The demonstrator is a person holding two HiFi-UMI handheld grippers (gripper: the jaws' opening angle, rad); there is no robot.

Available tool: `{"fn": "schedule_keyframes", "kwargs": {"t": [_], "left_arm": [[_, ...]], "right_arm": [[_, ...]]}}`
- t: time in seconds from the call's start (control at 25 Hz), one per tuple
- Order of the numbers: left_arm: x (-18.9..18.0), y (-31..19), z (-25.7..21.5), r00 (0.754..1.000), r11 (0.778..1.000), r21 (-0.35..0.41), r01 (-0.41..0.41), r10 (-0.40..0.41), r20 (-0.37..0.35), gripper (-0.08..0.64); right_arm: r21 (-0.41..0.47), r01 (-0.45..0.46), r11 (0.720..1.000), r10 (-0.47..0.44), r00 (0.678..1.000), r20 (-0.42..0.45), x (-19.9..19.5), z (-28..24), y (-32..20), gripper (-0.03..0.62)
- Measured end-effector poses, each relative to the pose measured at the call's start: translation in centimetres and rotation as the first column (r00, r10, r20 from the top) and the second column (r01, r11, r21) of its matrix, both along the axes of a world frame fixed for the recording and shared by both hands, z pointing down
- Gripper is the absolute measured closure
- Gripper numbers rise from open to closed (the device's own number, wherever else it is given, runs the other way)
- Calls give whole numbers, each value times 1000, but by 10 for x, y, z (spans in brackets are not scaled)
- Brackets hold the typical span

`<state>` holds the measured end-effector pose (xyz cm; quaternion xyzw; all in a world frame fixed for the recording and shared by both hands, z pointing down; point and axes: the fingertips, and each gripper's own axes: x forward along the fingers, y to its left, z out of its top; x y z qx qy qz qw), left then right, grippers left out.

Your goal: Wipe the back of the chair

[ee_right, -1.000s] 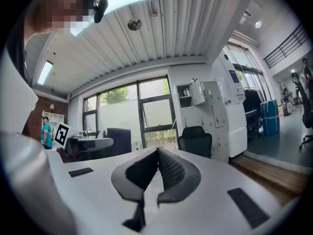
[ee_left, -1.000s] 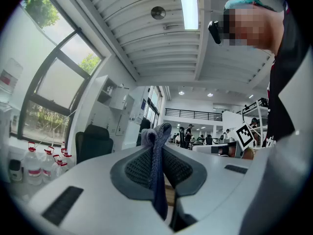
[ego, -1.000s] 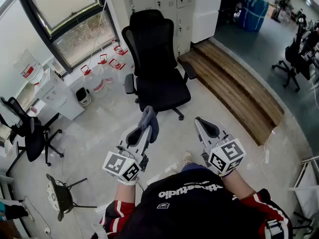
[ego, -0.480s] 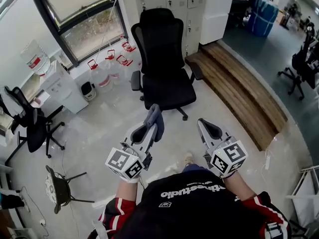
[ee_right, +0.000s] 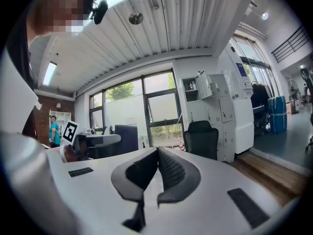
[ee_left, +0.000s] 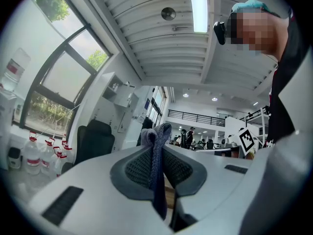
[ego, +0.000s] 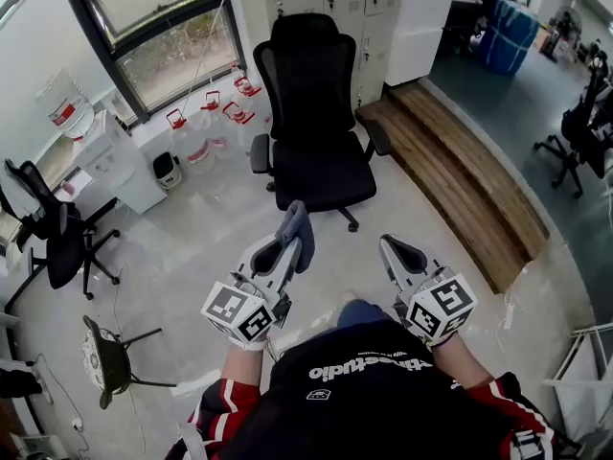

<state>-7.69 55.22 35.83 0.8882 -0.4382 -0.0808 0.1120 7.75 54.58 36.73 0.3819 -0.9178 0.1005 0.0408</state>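
A black office chair [ego: 308, 113] stands ahead of me on the grey floor, its mesh back toward the lockers and its seat facing me. It also appears small in the left gripper view [ee_left: 93, 143] and the right gripper view [ee_right: 201, 138]. My left gripper [ego: 287, 241] is shut on a grey-blue cloth [ego: 296, 230], which sticks up between its jaws [ee_left: 156, 153]. My right gripper [ego: 395, 247] is shut with nothing in it [ee_right: 157, 155]. Both are held well short of the chair, near my body.
Water bottles [ego: 206, 127] stand under the window at the chair's left. White lockers [ego: 369, 8] rise behind it and a wooden step [ego: 460, 175] runs to its right. More black chairs sit at far left [ego: 53, 242] and far right [ego: 575, 123]. A small stool [ego: 105, 357] is lower left.
The view has shifted slightly, so the chair now sits a little higher and more central. Both grippers keep the same pose, the left still holding the cloth.
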Motion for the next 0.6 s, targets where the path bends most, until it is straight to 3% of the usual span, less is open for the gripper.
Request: {"fn": "schedule_keyframes", "kwargs": {"t": [0.32,0.6], "left_arm": [[-9,-51,15,999,999,-39,37,-37,-9,503],[-1,-154,18,998,997,-53,61,-60,24,503]], "right_arm": [[-50,32,998,-31,999,23,-5,19,-62,577],[-52,99,994,-96,994,57,-11,22,-173,577]]}}
